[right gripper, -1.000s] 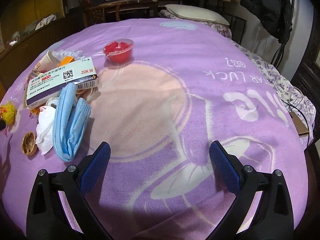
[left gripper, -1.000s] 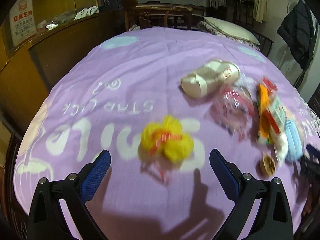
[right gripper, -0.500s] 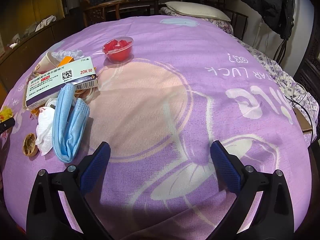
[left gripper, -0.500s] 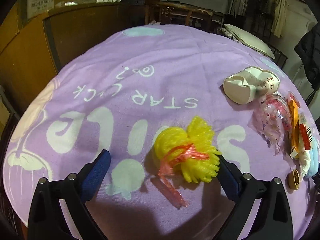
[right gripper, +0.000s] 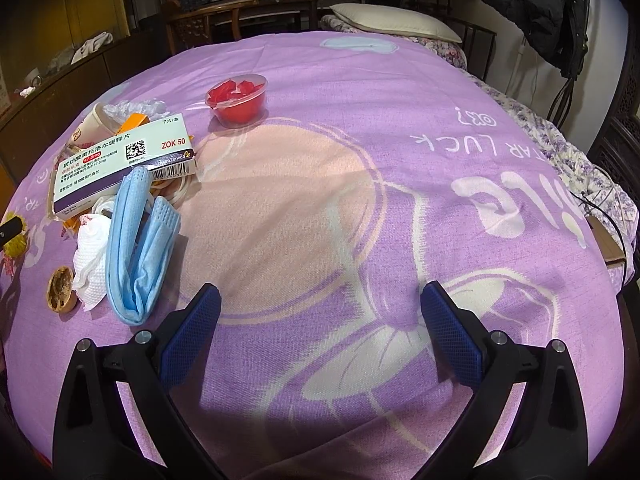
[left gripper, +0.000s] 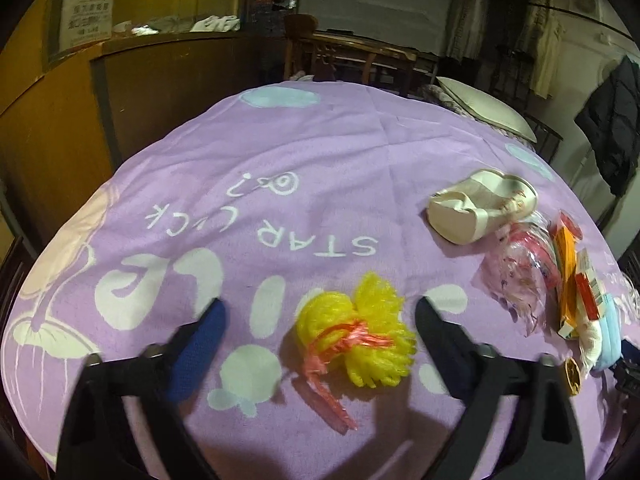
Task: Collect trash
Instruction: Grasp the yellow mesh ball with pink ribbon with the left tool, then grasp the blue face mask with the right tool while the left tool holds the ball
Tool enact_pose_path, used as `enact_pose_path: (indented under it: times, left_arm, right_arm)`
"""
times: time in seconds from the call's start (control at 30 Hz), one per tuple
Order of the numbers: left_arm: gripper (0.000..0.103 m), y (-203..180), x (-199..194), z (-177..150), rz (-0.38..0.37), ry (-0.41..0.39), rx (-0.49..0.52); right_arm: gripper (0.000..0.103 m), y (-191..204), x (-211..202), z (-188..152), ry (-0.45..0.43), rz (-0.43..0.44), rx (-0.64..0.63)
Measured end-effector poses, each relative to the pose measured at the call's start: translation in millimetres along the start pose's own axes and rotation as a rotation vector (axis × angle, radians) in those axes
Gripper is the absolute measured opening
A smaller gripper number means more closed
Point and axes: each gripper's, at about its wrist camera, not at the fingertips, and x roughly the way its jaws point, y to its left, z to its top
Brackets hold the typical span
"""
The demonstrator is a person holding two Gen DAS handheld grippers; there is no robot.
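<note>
Purple printed bedcover [left gripper: 320,152] spreads over the bed, litter strewn across it. Just ahead of the left claw [left gripper: 316,334], between its closing fingers but not yet pinched, lies the yellow mesh bundle [left gripper: 360,332], long axis running across the gap. Well apart, the right claw [right gripper: 320,324] hangs wide open and empty, so the left is nearer.

Purple blanket [left gripper: 320,152]: "STAR LUCK", inverted, centre frame.
Medicine box [right gripper: 120,160]: "ZOK 50", "47.5mg", "AstraZeneca", left of frame.
Wall sign [left gripper: 91,4]: "OK", upper left.
</note>
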Motion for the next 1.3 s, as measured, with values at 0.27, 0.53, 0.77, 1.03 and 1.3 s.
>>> enact_pose_path:
  times: [0.27,0.53,0.77,1.03,1.3]
  left_arm:
    - [0.042,-32,-20,-16,-0.025,-0.086,0.152]
    - [0.043,-44,-18,-21,0.028,-0.094,0.216]
    - [0.044,-33,-17,-18,-0.003,-0.069,0.156]
    - [0.045,-32,-17,-18,-0.015,-0.067,0.152]
    - [0.046,-32,-17,-18,-0.015,-0.066,0.153]
  right_arm:
    - [0.097,1,-5,-1,-0.029,0.043,-0.01]
    - [0.097,19,-35,-10,-0.186,0.157,-0.126]
    - [0.096,25,-41,-3,-0.201,0.285,-0.065]
    - [0.082,45,-24,2,-0.121,0.374,-0.037]
    - [0.08,56,-30,-6,-0.124,0.447,-0.114]
